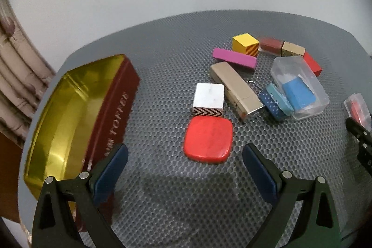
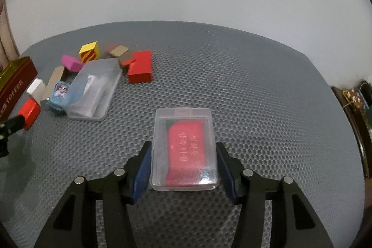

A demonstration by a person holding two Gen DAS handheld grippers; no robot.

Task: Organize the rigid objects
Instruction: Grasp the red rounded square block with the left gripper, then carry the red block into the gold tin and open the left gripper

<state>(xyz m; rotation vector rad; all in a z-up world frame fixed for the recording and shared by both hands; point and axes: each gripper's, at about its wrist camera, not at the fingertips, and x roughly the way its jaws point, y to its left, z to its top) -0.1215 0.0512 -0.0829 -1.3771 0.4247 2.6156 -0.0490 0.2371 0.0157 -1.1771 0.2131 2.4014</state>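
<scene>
Tongs (image 2: 183,169) clamp clear, boxy plastic case (image 2: 183,150) on honeycomb mat (image 2: 255,97).

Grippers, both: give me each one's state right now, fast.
Left gripper: open, fingers wide apart, nothing between them.
Right gripper: shut on the small clear plastic case with a red card inside.

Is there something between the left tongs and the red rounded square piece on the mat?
Nothing visible. The left tongs stand open, and only bare grey mat lies between them and the red rounded square piece. The white block sits beyond it.
</scene>
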